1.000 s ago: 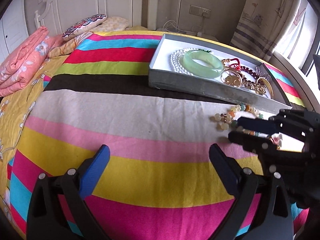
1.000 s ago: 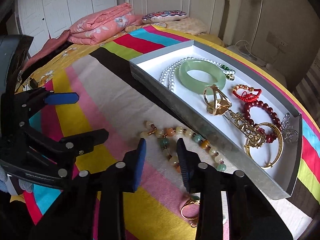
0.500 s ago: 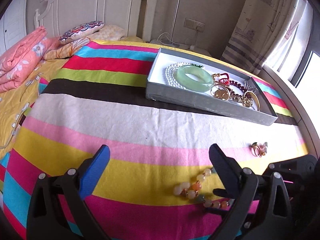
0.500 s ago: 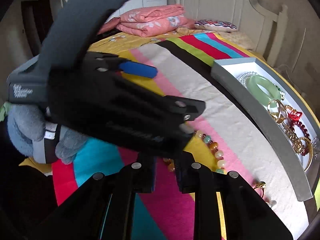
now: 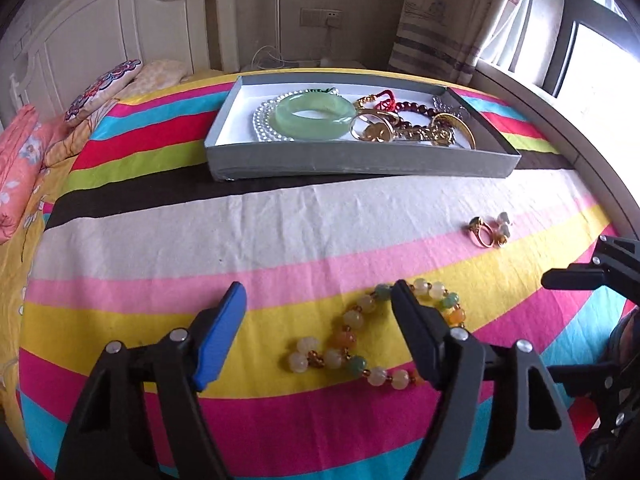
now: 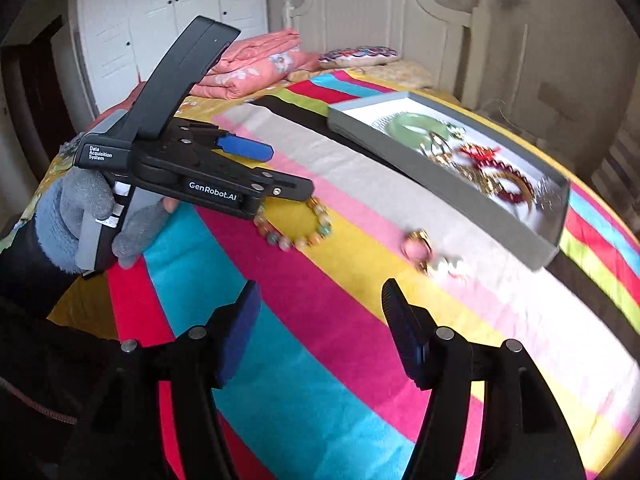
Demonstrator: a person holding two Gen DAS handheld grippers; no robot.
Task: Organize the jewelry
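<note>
Left gripper (image 5: 318,314) wide open, empty, hovering right over multicoloured stone bead bracelet (image 5: 372,340) on striped bedspread (image 5: 160,240); strand runs crosswise betw. fingers, under right one. Right gripper (image 6: 320,320) also wide, empty, farther off.

A striped bedspread (image 5: 168,240) covers the bed. Beyond it stands a white headboard (image 5: 120,28); an embroidered cushion (image 5: 102,94) and folded pink quilt (image 6: 256,64) lie near the headboard.
</note>
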